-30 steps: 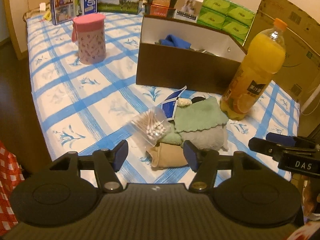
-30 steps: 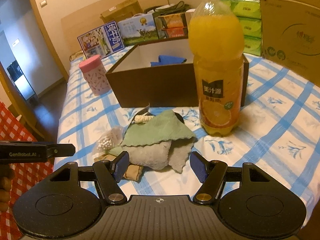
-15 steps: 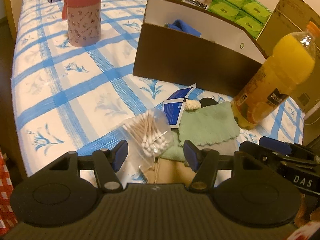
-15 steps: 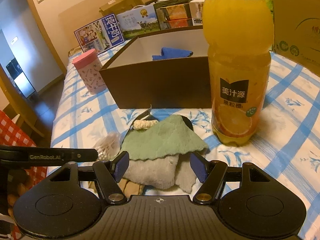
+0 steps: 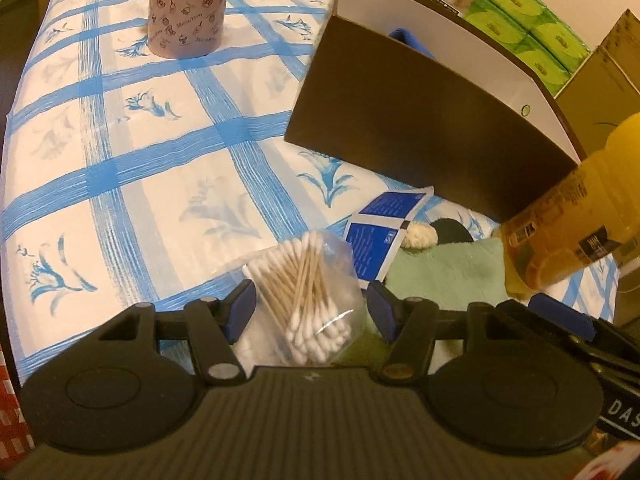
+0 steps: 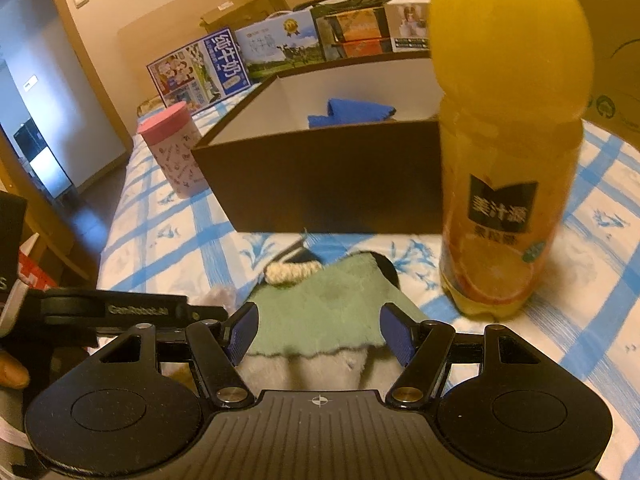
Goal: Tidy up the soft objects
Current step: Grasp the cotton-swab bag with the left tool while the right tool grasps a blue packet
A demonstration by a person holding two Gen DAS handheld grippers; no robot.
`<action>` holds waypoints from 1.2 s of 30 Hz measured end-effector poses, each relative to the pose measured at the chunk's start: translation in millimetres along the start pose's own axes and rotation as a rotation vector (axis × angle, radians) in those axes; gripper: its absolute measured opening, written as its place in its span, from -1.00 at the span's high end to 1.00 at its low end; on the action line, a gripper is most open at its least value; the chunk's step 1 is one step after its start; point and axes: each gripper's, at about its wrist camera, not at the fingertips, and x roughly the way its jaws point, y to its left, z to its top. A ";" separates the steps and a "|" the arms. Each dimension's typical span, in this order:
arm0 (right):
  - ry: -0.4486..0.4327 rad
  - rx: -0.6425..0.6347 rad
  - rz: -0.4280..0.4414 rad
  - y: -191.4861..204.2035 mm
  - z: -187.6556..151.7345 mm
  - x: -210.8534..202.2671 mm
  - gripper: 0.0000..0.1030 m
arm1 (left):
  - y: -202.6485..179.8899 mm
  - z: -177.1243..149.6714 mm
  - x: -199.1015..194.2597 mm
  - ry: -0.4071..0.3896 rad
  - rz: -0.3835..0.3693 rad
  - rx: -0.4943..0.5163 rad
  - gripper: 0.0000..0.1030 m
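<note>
From the left wrist view, the left gripper is seen with its jaws spread wide and nothing gripped; a clear bag of cotton swabs lies between the blue pads, which do not appear to press on it. Just ahead and to the right of the fingers lie a blue packet and the green cloth, with the brown box beyond. A closing here would likely catch the slippery bag rather than a cloth, and the thin plastic could slide out or drag the pile.

From the right wrist view, the right gripper is likewise held open and empty, with the green cloth lying between and just ahead of its pads, over a grey cloth. An orange juice bottle stands close to the right of the fingers; it could be knocked over by a sideways sweep. Both layers may be pinched at once. The other gripper sits just to the left, so a collision is possible.
</note>
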 end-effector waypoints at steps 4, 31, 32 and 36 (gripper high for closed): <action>-0.012 -0.012 0.008 3.8 3.6 5.2 -0.31 | -0.3 0.6 3.9 -0.014 0.005 0.002 0.07; 0.085 0.122 0.140 23.8 15.6 86.1 0.66 | 37.2 4.2 -11.8 -0.112 0.116 0.083 0.67; 0.088 0.129 0.138 23.8 15.9 89.1 0.66 | 37.2 4.4 -11.3 -0.113 0.116 0.084 0.67; 0.099 0.149 0.129 23.9 15.9 100.4 0.76 | 38.8 5.6 -7.3 -0.103 0.108 0.076 0.62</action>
